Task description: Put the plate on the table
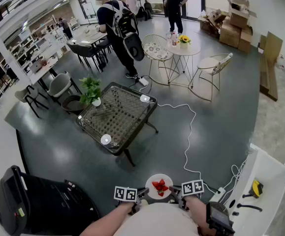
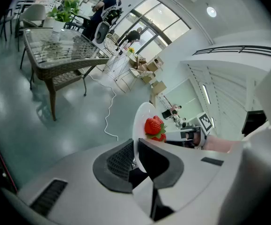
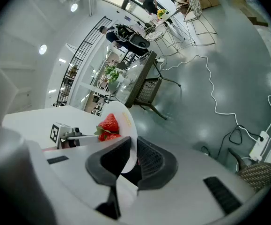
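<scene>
A small white plate with red strawberries on it is held close to my body, low in the head view. My left gripper is shut on the plate's left rim and my right gripper on its right rim. In the left gripper view the plate stands edge-on between the jaws with a strawberry beside it. The right gripper view shows the plate pinched the same way, strawberries on its left. The glass-topped wicker table stands some way ahead across the floor.
On the table are a potted plant and two small white discs. A white cable snakes over the floor to a power strip. A black chair is at my left, a white counter at my right. People stand far back.
</scene>
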`<state>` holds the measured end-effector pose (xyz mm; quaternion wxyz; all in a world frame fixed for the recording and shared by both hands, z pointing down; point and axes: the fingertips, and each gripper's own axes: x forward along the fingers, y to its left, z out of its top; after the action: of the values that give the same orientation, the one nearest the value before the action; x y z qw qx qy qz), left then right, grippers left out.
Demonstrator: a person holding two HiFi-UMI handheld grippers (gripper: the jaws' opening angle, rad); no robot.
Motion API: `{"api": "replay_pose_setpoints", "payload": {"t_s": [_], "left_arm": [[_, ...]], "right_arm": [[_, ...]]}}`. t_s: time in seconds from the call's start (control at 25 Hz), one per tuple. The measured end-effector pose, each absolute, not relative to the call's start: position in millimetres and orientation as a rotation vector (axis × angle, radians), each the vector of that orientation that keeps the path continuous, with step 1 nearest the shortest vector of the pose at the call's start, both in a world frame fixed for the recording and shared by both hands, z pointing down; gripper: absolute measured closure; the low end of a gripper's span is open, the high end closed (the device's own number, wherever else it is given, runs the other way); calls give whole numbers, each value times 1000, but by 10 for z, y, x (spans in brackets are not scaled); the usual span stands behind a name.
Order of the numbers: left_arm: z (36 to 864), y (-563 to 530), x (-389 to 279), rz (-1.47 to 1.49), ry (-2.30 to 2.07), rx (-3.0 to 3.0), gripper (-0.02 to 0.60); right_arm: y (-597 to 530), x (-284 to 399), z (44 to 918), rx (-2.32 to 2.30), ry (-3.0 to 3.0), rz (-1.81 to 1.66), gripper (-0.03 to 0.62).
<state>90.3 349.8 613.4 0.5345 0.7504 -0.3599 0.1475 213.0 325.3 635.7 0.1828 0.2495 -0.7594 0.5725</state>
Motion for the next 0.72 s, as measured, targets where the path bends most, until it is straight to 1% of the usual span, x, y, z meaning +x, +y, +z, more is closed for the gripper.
{"api": "replay_pose_setpoints", "payload": {"t_s": [0.16, 0.32, 0.72], "left_arm": [[6063, 3974, 513, 337, -873, 1757, 568], [6075, 4183, 262, 312, -886, 1741, 568], [5953, 4201, 16, 258, -880, 1777, 568]], "right_arm": [[3703, 1742, 6314, 660, -2134, 1626, 549], [3884, 1494, 6303, 665, -2125, 1605, 549], [3889, 1276, 6164, 690, -2142, 1572, 549]]}}
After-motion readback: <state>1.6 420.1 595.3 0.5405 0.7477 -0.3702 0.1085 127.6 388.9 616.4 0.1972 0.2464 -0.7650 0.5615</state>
